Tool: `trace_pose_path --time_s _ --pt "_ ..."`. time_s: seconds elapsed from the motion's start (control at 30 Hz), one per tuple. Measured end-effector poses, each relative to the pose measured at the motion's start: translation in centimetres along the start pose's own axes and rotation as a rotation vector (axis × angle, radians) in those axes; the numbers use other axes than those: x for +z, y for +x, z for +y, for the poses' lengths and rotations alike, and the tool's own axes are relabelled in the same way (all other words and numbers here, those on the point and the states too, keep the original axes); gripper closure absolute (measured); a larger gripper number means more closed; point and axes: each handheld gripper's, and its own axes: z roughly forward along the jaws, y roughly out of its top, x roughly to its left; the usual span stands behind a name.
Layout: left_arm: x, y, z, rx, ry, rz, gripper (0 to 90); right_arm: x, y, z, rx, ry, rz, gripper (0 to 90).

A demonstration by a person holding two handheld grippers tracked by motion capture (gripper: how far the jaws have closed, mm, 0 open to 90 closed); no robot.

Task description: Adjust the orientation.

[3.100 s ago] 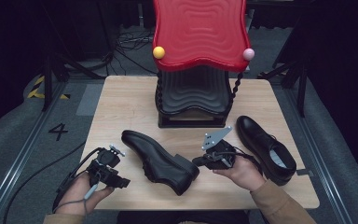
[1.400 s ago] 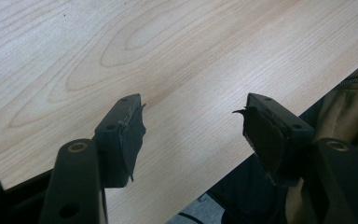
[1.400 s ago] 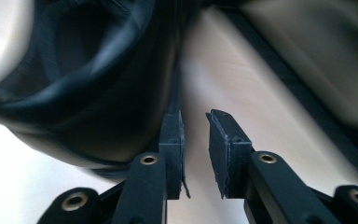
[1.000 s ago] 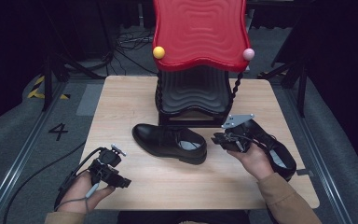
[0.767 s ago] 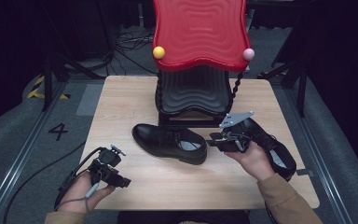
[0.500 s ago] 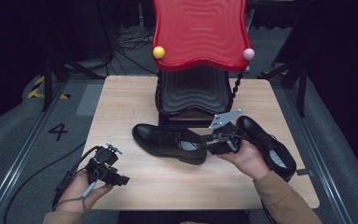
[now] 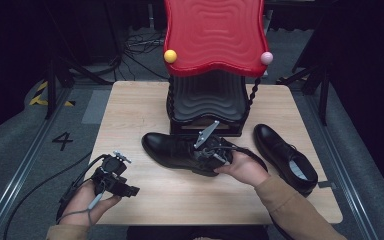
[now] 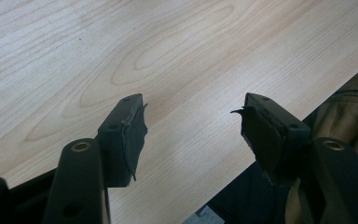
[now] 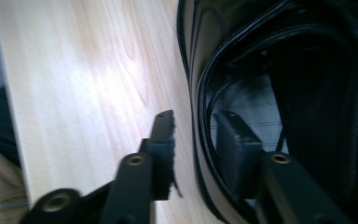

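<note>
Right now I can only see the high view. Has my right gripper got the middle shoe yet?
Observer: Nearly. In the right gripper view, the right gripper straddles the side wall of the middle shoe, with one jaw inside the opening and one outside. The jaws have just been closing.
Operator: Is it squeezing?
Observer: Not quite, it seems. A sliver of table shows between the outer jaw and the leather.
Operator: And my left gripper?
Observer: The left gripper has its jaws wide apart over bare wood, with nothing between them.
</note>
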Motion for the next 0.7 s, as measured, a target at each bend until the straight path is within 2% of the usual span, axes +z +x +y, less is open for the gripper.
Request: trace_pose_path --time_s 0.13,0.17,0.2,0.23,0.27,0.33,0.37,0.4,0.43,0.53,0.63,0.7 --pt "0.2 0.2 0.0 0.005 0.004 -0.001 40.1 -0.2 0.0 0.4 -0.011 0.008 -0.015 84.2" --pt "0.2 0.2 0.0 0.005 0.007 -0.004 40.1 -0.3 0.3 0.5 0.000 0.005 0.010 84.8" --pt "0.2 0.2 0.0 0.005 0.007 -0.004 40.0 -0.3 0.3 0.5 0.000 0.005 0.010 84.8" --pt "0.2 0.2 0.0 -0.003 0.005 -0.005 40.1 -0.5 1.2 0.6 0.014 0.010 0.019 84.9" --pt "0.2 0.2 -0.1 -0.006 0.004 -0.005 40.1 -0.6 1.8 0.7 0.035 0.019 0.007 84.9" --pt "0.2 0.2 -0.1 -0.006 0.003 -0.006 40.0 -0.7 2.3 0.6 0.045 0.017 0.003 84.9" --pt "0.2 0.2 0.0 -0.003 0.000 -0.008 39.9 -1.0 3.9 0.3 0.054 0.020 0.006 85.0" --pt "0.2 0.2 0.0 -0.003 0.000 -0.008 39.9 -1.0 3.9 0.3 0.054 0.020 0.006 85.0" --pt "0.3 0.3 0.0 -0.003 0.006 -0.004 39.9 -1.0 5.4 0.0 0.039 0.030 0.010 84.9" --pt "0.4 0.2 0.2 -0.002 0.007 -0.007 39.9 -1.0 7.2 -0.4 0.031 0.041 0.051 82.6" --pt "0.4 0.0 0.3 0.008 0.006 -0.005 40.0 -0.7 7.9 -0.7 0.020 0.036 0.052 80.2" --pt "0.4 -0.1 0.5 0.013 0.008 -0.007 40.0 -1.0 7.5 -0.9 0.032 0.021 0.085 74.3"
